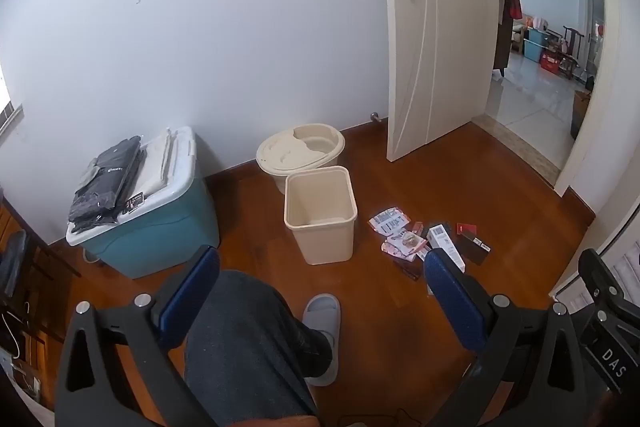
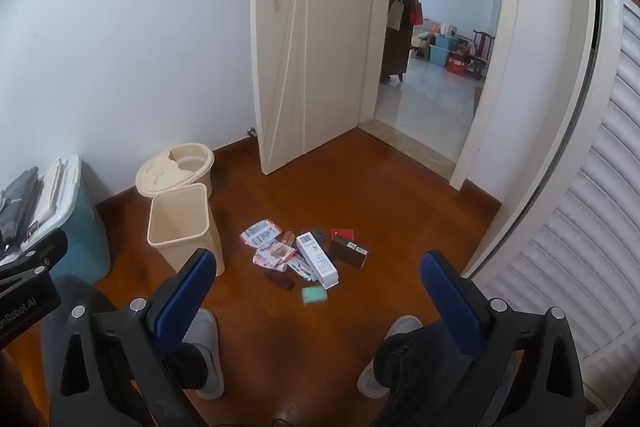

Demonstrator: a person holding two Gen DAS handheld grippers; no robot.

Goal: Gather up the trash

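A heap of trash (image 2: 304, 253) lies on the wooden floor: a white carton (image 2: 317, 259), barcode wrappers (image 2: 259, 233), a dark box (image 2: 349, 253), a red card (image 2: 343, 233) and a green packet (image 2: 314, 294). The same heap of trash (image 1: 428, 237) shows in the left wrist view. A cream waste bin (image 1: 320, 213) stands upright and empty just left of it, also seen as the bin (image 2: 184, 227). My left gripper (image 1: 322, 269) hangs open well above the floor, over a person's knee. My right gripper (image 2: 318, 275) is open too, above and short of the heap.
A round cream bucket (image 1: 301, 151) stands behind the bin by the wall. A teal storage box (image 1: 148, 223) with black clothing on its lid is at the left. A white door (image 2: 308, 39) stands open to a tiled room. A louvred panel (image 2: 580, 227) is at the right. Slippered feet (image 2: 208, 351) rest below.
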